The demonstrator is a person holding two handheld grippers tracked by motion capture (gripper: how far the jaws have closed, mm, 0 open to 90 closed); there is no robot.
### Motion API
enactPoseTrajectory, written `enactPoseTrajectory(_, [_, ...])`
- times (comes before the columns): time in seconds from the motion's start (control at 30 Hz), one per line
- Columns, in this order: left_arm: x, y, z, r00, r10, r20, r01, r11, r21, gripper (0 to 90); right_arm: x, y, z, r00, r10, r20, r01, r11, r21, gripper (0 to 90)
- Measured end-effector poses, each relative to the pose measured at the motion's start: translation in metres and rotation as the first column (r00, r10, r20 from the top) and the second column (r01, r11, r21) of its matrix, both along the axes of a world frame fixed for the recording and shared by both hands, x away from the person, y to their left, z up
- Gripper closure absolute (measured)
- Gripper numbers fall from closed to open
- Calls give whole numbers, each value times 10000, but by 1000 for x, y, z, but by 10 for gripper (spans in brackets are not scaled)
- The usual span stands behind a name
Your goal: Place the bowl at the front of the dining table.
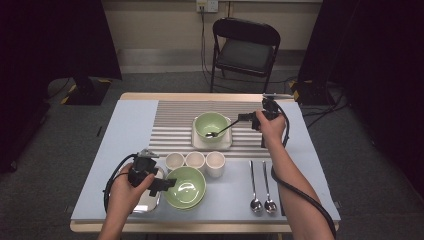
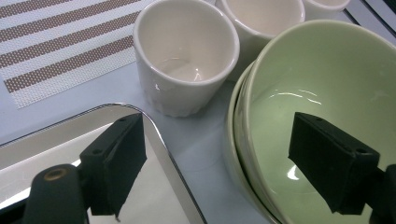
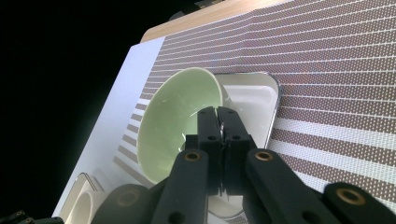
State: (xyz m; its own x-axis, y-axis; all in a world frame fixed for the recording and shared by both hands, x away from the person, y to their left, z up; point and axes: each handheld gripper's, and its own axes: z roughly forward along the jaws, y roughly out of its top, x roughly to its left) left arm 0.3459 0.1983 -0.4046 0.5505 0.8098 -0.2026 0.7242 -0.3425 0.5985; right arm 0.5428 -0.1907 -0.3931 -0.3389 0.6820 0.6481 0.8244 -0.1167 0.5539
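two spoons lie nearest, right of stacked green bowls. left gripper, jaws apart, straddles their rim; right gripper clamps a spoon reaching into the far bowl; three cups between.

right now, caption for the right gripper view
Shut right gripper pinching a spoon handle over the green bowl on its white tray.
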Motion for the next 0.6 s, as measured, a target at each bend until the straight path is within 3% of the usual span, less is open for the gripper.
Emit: enactPoseTrajectory(0.6, [0, 0, 0, 10000, 13, -5, -13, 10000, -42, 184, -2, 3, -2, 10000, -10, 35, 10, 10000, -68, 894])
